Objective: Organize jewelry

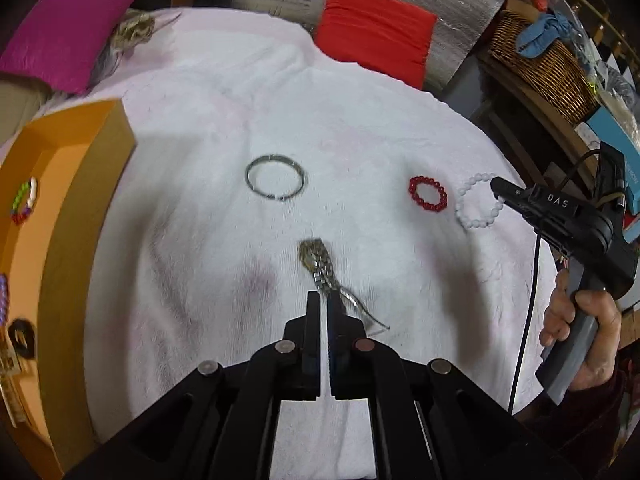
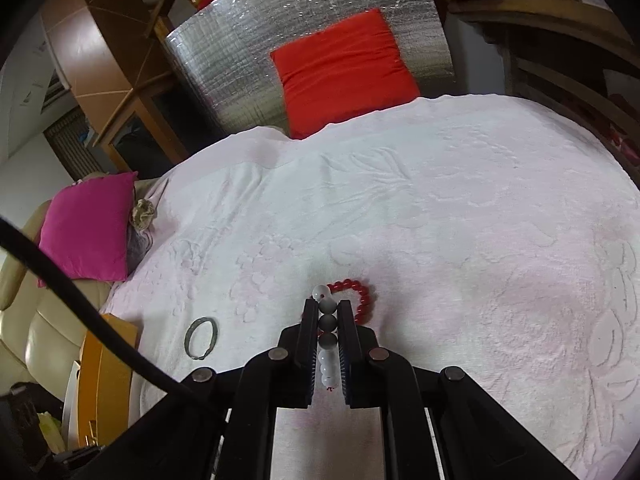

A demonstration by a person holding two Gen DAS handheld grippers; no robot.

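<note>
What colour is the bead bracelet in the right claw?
White bead bracelet, clearest in the left wrist view.

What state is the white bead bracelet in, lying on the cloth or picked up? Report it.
Picked up: the right tongs are shut on the white bead bracelet, its beads lined up between the jaws.

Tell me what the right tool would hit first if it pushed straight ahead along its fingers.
Most likely the red bead bracelet, lying on the white cloth just past the right tool, which is shut on the white bead bracelet. Depth is uncertain.
</note>
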